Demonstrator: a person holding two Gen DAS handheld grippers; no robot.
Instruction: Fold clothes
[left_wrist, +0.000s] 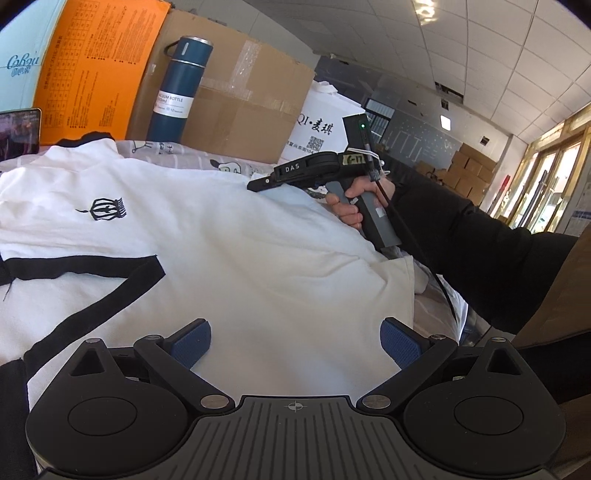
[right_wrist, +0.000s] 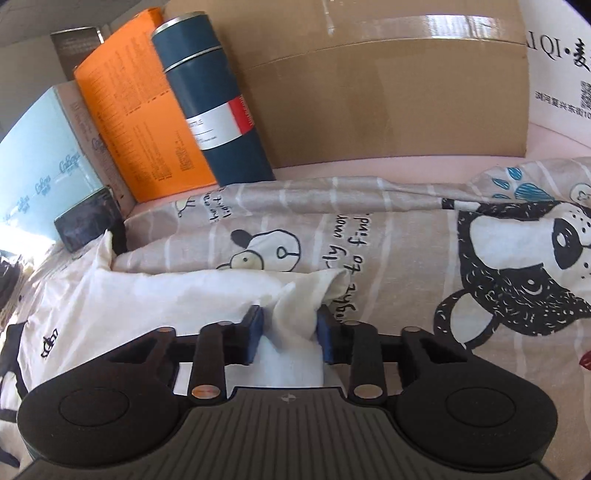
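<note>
Our right gripper (right_wrist: 290, 334) has its jaws pinching a bunched corner of the white shirt (right_wrist: 177, 295), which lies spread over the cartoon-print sheet (right_wrist: 406, 236); our left gripper (left_wrist: 295, 341) hangs above the shirt's body, jaws spread and empty. We judge the pinch shallow: a quick pull could slip the corner free, or drag the whole shirt askew

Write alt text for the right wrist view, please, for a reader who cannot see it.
The right tongs are shut on a bunched edge of a white shirt, which lies on a cartoon-dog bedsheet. Behind stand a blue bottle, an orange box and a cardboard box.
</note>
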